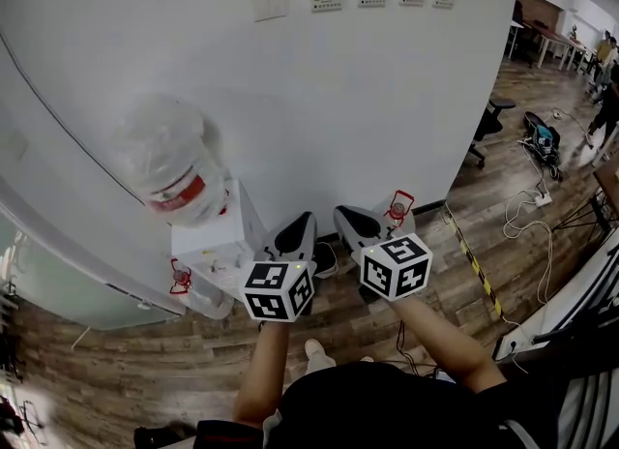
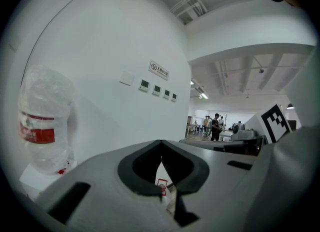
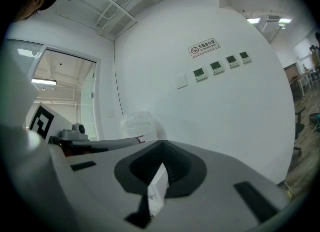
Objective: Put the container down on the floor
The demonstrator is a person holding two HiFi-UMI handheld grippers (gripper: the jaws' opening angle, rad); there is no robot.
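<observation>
Here, left gripper (image 1: 306,219) and right gripper (image 1: 344,214) closed, empty, wall (image 1: 387,99) ahead, wood floor (image 1: 464,312) rightward.

the water jug (image 1: 169,171) at ten o'clock in the head view was clear, thin plastic, crinkled and faintly glossy, with a red label band, and the dispenser (image 1: 208,234) under it had a smooth white casing that looked like plastic. the floor (image 1: 126,360) was dark wood-grain plank with a low sheen, and the wall (image 1: 387,99) at twelve o'clock was plain matt white. the left gripper (image 1: 298,229) and right gripper (image 1: 353,220) had smooth matt grey plastic shells with darker matt pads lining the jaws, and the marker cube (image 1: 278,290) on the left one carried flat black-and-white print.
</observation>
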